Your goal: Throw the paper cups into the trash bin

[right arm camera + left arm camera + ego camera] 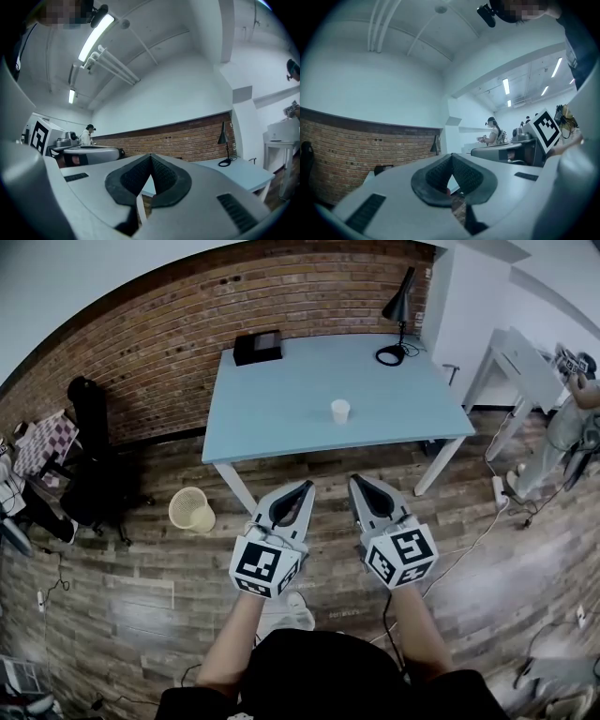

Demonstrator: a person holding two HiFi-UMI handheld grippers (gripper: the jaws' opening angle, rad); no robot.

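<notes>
Currently, one entry per view. Head view: left gripper (306, 487) and right gripper (356, 481) are held side by side and level over the wooden floor, each with its jaws closed tip to tip and nothing between them. One paper cup (340, 411) stands upright, long axis vertical, on the pale blue table (272, 409). It is straight ahead of both claws, beyond the table's near edge and roughly on the line between them, a little nearer the right gripper by my estimate. The trash bin (192, 509), an open pale basket on the floor, lies well to the left of the left gripper, just outside the table's near-left leg, so that claw is the nearer one to it. Bare tabletop separates the claws from the cup. A black desk lamp (398, 310) stands far ahead and right of the cup, and a black box (258, 346) sits far ahead and left. A dark chair (94, 460) stands beyond the bin. Left gripper view: ribbed pads (436, 176) meet at the tips with nothing held, a brick wall (356, 150) lies ahead, and no cup can be made out. Right gripper view: pads (166, 178) are likewise together, with the table edge and lamp ahead to the right and the cup not visible.
</notes>
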